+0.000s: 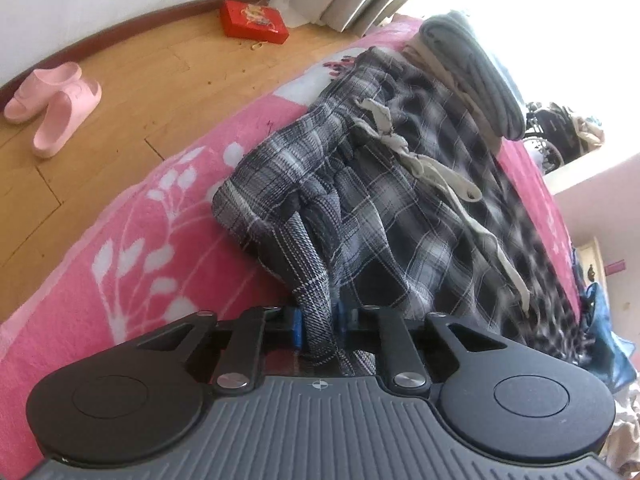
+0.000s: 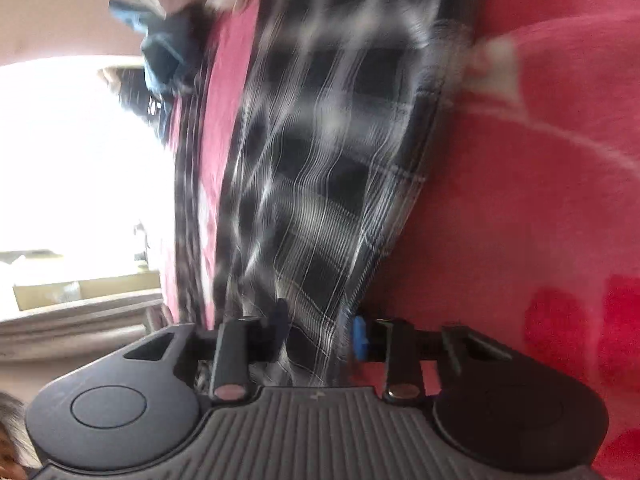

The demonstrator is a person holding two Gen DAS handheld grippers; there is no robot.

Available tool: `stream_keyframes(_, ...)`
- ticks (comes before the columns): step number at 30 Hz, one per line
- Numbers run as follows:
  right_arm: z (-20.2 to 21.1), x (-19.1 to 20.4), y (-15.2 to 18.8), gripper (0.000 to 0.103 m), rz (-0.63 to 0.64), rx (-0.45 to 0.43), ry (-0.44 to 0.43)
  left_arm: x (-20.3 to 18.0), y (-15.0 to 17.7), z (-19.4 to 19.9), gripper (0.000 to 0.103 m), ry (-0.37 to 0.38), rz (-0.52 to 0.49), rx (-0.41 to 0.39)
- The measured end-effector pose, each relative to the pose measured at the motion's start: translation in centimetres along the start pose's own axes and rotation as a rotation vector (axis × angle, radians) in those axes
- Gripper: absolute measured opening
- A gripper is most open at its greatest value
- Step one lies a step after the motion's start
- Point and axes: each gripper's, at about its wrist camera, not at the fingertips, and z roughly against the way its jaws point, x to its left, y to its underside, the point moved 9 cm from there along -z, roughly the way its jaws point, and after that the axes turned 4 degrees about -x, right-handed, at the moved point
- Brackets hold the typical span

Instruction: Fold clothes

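Dark plaid drawstring pants (image 1: 384, 184) lie on a pink flowered blanket (image 1: 152, 248) on the bed, with a pale drawstring (image 1: 424, 160) across the waistband. My left gripper (image 1: 318, 326) is shut on a bunched edge of the pants near the waist. In the right wrist view the plaid pants (image 2: 316, 168) stretch away, blurred, over the pink blanket (image 2: 520, 200). My right gripper (image 2: 316, 340) is shut on a fold of the same pants.
Folded grey and beige clothes (image 1: 468, 64) are stacked on the bed beyond the pants. A wooden floor (image 1: 140, 76) lies beside the bed with pink slippers (image 1: 52, 108) and a red box (image 1: 254, 22). Blue cloth (image 2: 168, 48) lies at the blanket's far edge.
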Motion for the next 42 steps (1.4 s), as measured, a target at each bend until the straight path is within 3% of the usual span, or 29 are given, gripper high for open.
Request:
stream_keyframes(1, -0.3, 0.3, 0.0, 0.011, 0.012, 0.001, 0.004, -0.1, -0.1, 0.1, 0.005, 0.000, -0.004, -0.007)
stream_keyframes(3, -0.6, 1.0, -0.3, 0.003, 0.043, -0.011, 0.006, -0.5, -0.5, 0.4, 0.004, 0.005, -0.011, -0.023)
stream_keyframes(17, -1.5, 12.5, -3.0, 0.003, 0.283, -0.072, -0.139, -5.9, -6.4, 1.2, 0.003, 0.142, 0.011, -0.132)
stream_keyframes(21, -2.7, 16.4, -4.2, 0.003, 0.390, -0.084, -0.126, -7.8, -8.6, 0.1, 0.003, 0.183, 0.022, -0.166)
stream_keyframes(29, -8.6, 25.5, -7.5, 0.002, 0.470, -0.122, -0.205, -11.2, -11.5, -3.2, 0.003, 0.201, -0.009, -0.201)
stream_keyframes(42, -20.5, 35.8, -11.3, 0.002, 0.600, -0.170, -0.164, -14.9, -17.3, -9.2, 0.003, 0.172, -0.084, -0.207)
